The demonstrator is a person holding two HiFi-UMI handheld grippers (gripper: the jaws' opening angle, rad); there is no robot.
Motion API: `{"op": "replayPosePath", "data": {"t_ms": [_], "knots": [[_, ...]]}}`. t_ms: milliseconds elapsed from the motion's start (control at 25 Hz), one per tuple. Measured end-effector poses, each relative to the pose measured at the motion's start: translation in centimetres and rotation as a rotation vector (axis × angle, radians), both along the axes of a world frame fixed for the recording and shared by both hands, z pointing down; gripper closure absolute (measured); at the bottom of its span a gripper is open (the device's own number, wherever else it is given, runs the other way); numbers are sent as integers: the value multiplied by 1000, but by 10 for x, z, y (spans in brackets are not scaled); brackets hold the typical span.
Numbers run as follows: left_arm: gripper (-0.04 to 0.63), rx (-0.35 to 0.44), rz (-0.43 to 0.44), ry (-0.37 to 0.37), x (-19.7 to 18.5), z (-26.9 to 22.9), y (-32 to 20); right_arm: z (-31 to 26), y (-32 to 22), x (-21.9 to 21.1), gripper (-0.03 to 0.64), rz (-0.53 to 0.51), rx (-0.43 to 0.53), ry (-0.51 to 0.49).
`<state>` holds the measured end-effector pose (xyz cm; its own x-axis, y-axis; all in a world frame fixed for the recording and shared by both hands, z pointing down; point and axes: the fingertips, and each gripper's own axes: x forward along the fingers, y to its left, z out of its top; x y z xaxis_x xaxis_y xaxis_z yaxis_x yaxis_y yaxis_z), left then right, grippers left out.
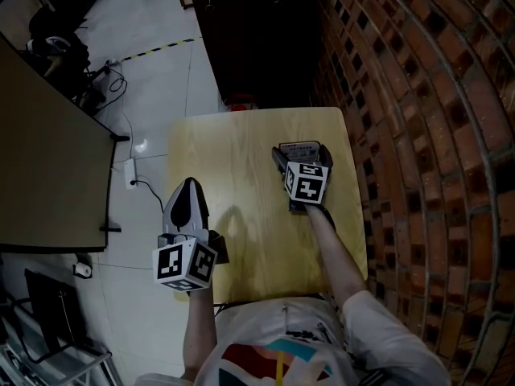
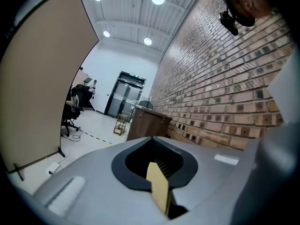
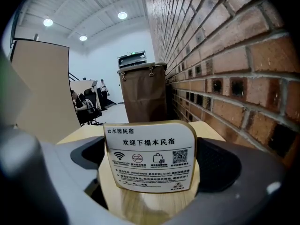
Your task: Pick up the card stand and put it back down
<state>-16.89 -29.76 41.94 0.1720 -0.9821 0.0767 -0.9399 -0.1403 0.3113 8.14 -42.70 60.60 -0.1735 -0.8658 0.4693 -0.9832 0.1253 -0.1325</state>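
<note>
The card stand [image 1: 299, 148] is a white printed card with a wood-coloured edge, upright at the right side of the wooden table [image 1: 241, 143]. My right gripper [image 1: 302, 154] has one jaw on each side of it. In the right gripper view the card stand [image 3: 149, 156] fills the gap of the right gripper [image 3: 149, 175], and both black pads meet its side edges. Whether its foot rests on the table I cannot tell. My left gripper [image 1: 190, 186] hangs over the table's near left edge, shut on nothing. In its own view the left gripper [image 2: 157, 172] shows only a sliver of table.
A brick wall [image 1: 418, 135] runs close along the table's right side. A dark brown cabinet [image 1: 257, 39] stands just beyond the far edge. A tan partition panel [image 1: 40, 159] and a power strip [image 1: 129, 171] with its cable are on the floor to the left.
</note>
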Motion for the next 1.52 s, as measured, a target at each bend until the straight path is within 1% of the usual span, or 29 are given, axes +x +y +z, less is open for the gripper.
{"op": "replayPosePath", "data": {"t_ms": [160, 280, 360, 440, 480, 520, 600, 640, 680, 760, 840, 880, 960, 1080, 1200, 1360, 1520], "knots": [[590, 3, 12, 3, 2, -1, 0, -10, 0, 1, 41, 7, 37, 3], [591, 7, 17, 4, 3, -3, 0, -37, 1, 10, 41, 55, 115, -21], [590, 10, 15, 3, 3, -4, 2, -67, 8, 12, 41, 77, 194, -61], [589, 18, 13, 4, 3, -6, 4, -97, 19, 8, 46, 72, 251, -128], [591, 25, 15, 7, 4, -8, 4, -110, 25, 5, 67, 61, 266, -172], [591, 32, 19, 9, 5, -10, 4, -122, 32, 1, 112, 47, 274, -220], [590, 50, 29, 9, 9, -17, 6, -144, 50, -4, 276, 24, 290, -294], [591, 59, 34, 5, 11, -21, 8, -155, 60, -5, 350, 18, 306, -313], [590, 69, 41, -2, 14, -24, 9, -167, 71, -4, 402, 16, 324, -325], [590, 78, 58, -18, 18, -28, 14, -189, 95, -2, 463, 10, 367, -342], [590, 77, 65, -25, 17, -29, 20, -210, 120, -1, 581, -1, 416, -347], [591, 78, 65, -24, 15, -30, 23, -221, 131, 0, 612, -6, 441, -350], [590, 86, 68, -19, 14, -34, 29, -238, 146, 1, 612, -15, 471, -378], [589, 107, 90, -19, 22, -39, 34, -247, 157, 3, 612, -20, 460, -428], [590, 134, 117, -25, 33, -44, 38, -246, 161, 0, 612, -27, 447, -399], [590, 144, 131, -30, 40, -50, 45, -248, 173, -13, 612, -77, 455, -354], [589, 157, 132, -27, 41, -53, 50, -255, 182, -15, 612, -100, 474, -351]]}}
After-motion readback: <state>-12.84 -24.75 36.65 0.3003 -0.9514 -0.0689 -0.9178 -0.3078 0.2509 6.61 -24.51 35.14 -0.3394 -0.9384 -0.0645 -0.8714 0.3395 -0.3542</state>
